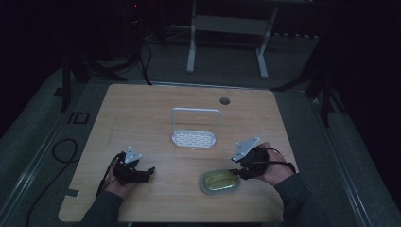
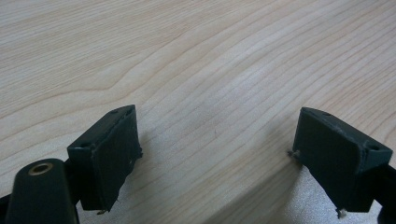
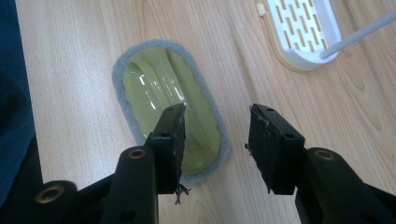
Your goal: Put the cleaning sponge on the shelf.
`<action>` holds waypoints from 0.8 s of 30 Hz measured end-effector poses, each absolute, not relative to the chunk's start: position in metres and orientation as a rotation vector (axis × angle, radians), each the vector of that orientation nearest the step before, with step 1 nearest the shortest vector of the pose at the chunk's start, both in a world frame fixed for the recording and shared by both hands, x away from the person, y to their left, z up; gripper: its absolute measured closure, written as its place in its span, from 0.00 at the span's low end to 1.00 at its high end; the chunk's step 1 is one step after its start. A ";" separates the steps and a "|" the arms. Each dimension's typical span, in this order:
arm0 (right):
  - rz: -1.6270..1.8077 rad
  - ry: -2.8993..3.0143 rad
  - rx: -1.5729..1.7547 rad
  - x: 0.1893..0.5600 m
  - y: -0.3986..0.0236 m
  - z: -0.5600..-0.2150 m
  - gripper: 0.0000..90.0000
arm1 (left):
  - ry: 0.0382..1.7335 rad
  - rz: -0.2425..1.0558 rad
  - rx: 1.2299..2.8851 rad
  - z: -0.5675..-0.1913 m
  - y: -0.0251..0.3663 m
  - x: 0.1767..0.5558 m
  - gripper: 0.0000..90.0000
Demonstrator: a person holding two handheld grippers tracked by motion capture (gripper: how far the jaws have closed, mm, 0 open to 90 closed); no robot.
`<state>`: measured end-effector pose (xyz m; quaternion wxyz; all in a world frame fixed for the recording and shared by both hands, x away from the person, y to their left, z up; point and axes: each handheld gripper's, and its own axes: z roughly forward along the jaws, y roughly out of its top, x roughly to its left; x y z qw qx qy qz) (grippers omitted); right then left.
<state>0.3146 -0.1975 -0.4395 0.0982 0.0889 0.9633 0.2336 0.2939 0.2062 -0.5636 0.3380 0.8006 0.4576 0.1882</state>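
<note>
Both grippers are held with jaws apart, gripping nothing: left gripper (image 2: 212, 154) low over bare wood-grain table (image 2: 196, 60), right gripper (image 3: 215, 140) straddling the rim of an oval green sponge (image 3: 168, 100) with grey felt border. White slotted rack (image 1: 195, 127) is seen mid-table, well apart.

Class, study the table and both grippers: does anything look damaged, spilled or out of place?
Only wear: the right gripper has frayed threads hanging from its pads. The sponge lies flat, the white rack stands upright, and nothing is spilled.
</note>
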 end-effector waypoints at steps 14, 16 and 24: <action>0.659 2.885 0.180 0.316 -0.183 -0.440 0.60 | 1.192 0.490 2.086 -0.564 0.206 0.294 0.16; 0.653 2.890 0.173 0.316 -0.182 -0.440 0.59 | 1.192 0.490 2.086 -0.564 0.206 0.294 0.16; 0.613 2.905 0.163 0.317 -0.175 -0.441 0.49 | 1.192 0.489 2.087 -0.564 0.206 0.294 0.16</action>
